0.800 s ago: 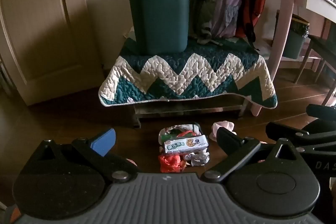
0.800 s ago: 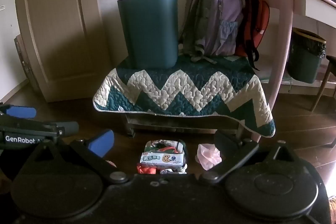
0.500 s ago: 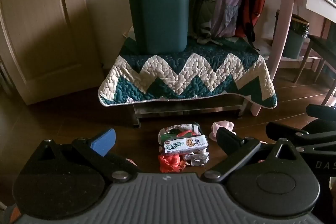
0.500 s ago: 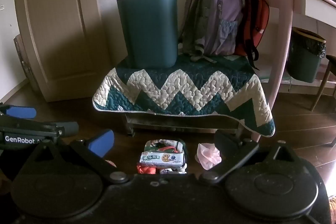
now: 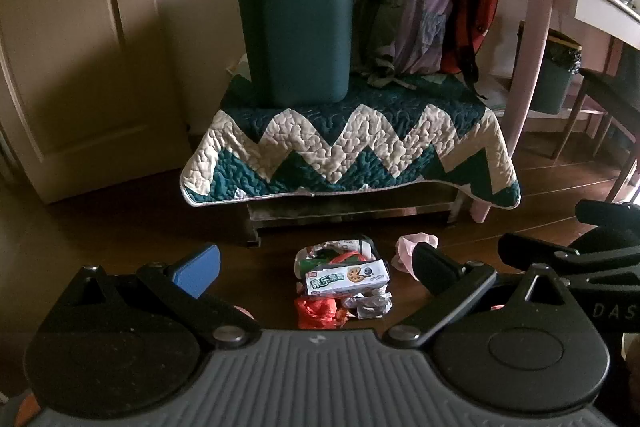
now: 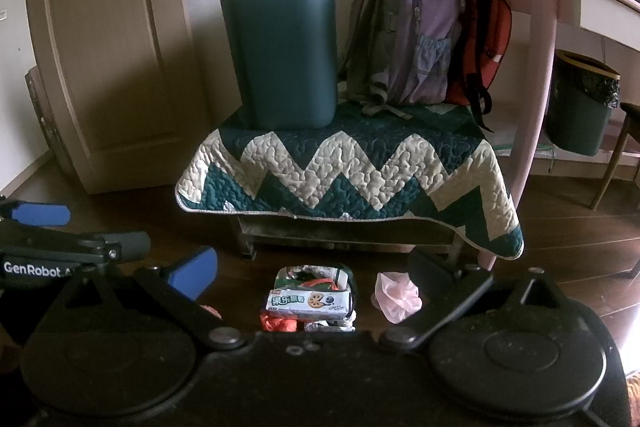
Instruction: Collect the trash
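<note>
- Left wrist view: the left gripper is spread wide and empty, tilted down at a heap of litter on the wooden floor just ahead of its tips.
- The biscuit box lies topmost between the fingers' lines; a red wrapper and crumpled foil sit nearer, a pink bag by the right finger.
- Right wrist view: the right gripper is likewise wide apart, holding nothing.
- Judged step: approach, nothing collected yet. Next: lower over one piece and close.
- The dark green bin stands beyond and above on the quilted bench; its overhanging edge limits forward room, while the floor to the left lies open.
</note>
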Demonstrator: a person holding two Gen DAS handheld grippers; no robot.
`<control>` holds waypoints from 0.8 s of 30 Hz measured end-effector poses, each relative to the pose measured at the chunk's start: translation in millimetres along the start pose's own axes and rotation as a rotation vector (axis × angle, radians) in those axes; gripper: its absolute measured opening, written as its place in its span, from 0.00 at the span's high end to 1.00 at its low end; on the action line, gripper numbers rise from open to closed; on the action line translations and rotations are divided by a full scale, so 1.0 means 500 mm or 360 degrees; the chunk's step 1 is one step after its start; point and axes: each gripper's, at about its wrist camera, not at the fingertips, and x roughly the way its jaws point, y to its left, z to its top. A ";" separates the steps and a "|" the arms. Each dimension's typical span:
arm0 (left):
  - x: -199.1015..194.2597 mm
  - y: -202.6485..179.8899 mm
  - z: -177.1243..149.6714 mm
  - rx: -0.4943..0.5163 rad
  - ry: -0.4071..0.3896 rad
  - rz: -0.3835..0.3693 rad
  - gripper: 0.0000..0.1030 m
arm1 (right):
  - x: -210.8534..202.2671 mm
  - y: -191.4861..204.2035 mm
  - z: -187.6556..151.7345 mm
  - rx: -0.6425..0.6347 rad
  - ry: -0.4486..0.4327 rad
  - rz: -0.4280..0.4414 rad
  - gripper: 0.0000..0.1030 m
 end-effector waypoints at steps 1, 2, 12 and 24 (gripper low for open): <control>0.000 0.000 0.000 -0.0001 -0.0001 -0.0001 0.00 | 0.000 0.000 0.000 0.0001 -0.0002 0.0000 0.01; -0.004 0.007 0.005 -0.0003 0.0000 -0.0006 0.00 | 0.001 -0.001 0.000 0.0002 -0.0002 -0.0001 0.01; -0.019 0.003 0.005 -0.0005 -0.0046 -0.0016 0.00 | 0.005 -0.005 0.001 0.0044 -0.0010 -0.0017 0.01; -0.019 0.003 0.010 -0.0008 -0.0072 -0.0019 0.00 | -0.004 -0.005 0.003 0.0044 -0.0029 -0.0018 0.01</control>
